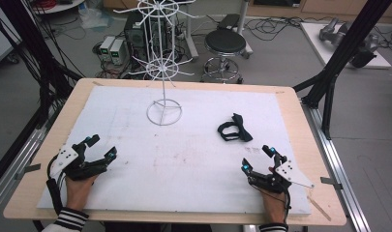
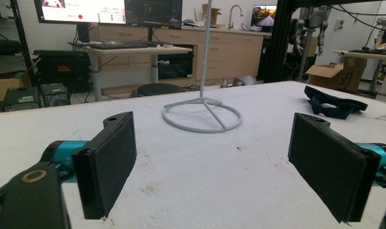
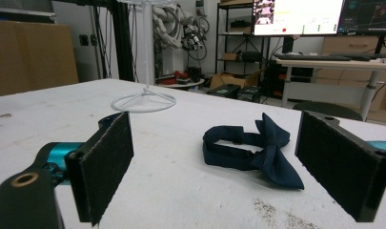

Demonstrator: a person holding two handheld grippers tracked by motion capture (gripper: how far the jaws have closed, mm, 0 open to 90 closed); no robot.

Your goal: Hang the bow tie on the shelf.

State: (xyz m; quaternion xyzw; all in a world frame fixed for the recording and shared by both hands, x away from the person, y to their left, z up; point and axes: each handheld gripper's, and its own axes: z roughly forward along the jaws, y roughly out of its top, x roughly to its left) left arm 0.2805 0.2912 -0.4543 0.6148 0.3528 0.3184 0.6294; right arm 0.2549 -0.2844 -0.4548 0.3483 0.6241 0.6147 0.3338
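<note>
The left hand-held gripper point(image 1: 100, 147) sits low at the near left of the surface point(image 1: 193, 159), held by the left hand point(image 1: 80, 186), whose forearm wears a striped cuff. Its jaws stand wide apart with nothing between them, pointing forward and to the right. The right hand-held gripper point(image 1: 256, 157) sits low at the near right, held by the right hand point(image 1: 275, 203). Its jaws are likewise spread wide and empty, angled forward and slightly left.
</note>
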